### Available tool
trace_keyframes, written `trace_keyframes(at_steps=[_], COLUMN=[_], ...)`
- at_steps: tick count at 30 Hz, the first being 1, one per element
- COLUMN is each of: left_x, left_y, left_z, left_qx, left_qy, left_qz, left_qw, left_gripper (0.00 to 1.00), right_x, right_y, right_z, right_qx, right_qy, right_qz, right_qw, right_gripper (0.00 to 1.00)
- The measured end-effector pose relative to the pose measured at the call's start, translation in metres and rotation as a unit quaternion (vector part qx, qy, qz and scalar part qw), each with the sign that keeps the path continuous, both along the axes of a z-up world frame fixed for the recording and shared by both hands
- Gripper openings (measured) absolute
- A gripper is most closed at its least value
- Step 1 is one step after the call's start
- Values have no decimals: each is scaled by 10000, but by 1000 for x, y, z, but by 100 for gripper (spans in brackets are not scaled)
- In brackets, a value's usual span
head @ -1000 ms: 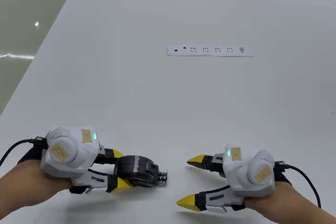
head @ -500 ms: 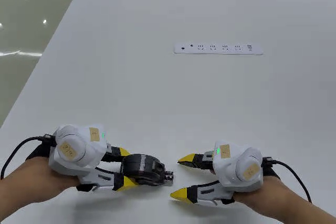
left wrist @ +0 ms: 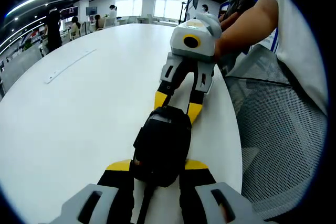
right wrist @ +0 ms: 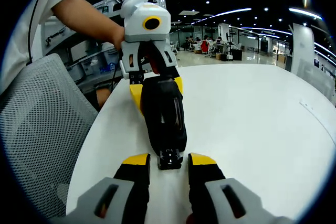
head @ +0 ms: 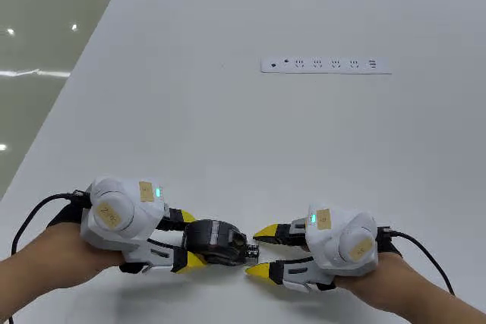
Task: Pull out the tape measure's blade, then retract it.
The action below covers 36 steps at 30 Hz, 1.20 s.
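left gripper [head: 190,239] clamped on black rubber-cased tape measure [head: 215,237]; its metal blade hook [right wrist: 169,158] points at the right gripper [head: 260,251], jaws parted either side.

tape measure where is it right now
In the head view the tape measure sits low on the white table, clamped in the left gripper, its blade tip between the jaws of the open right gripper.

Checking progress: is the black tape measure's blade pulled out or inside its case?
Inside. Only the metal end hook shows at the black tape measure's mouth, between the right gripper's open yellow tips; no blade length is out.
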<state>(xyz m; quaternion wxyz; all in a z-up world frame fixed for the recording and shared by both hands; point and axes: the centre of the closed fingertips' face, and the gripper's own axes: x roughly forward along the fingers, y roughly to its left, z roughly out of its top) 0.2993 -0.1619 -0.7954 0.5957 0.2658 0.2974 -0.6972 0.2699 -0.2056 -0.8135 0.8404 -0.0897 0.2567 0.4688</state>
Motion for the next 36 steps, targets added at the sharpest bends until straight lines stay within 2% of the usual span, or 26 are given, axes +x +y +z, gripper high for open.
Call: trace_keyframes(at_steps=[10,16,27,36], left_x=[0,0,-1,0], left_y=[0,0,0,0], left_z=[0,0,0,-1], left_qx=[20,25,31,19], left_qy=[-20,-19,-31,-168], left_qz=[-18,-35,-55,-126], left_qw=[10000,10000,10000,9998], left_gripper=[30,30,30,29], right_x=[2,1,1,1], right_y=[3,-1,2,2], right_z=[-1,-4,-4,-4], right_qx=[46,-28,-27,-77], right_qy=[-26,-112,-147,-226], right_qz=[117,221,315,353], right_qw=[9999,9997,9994,9991], right_gripper=[20,15,15,12])
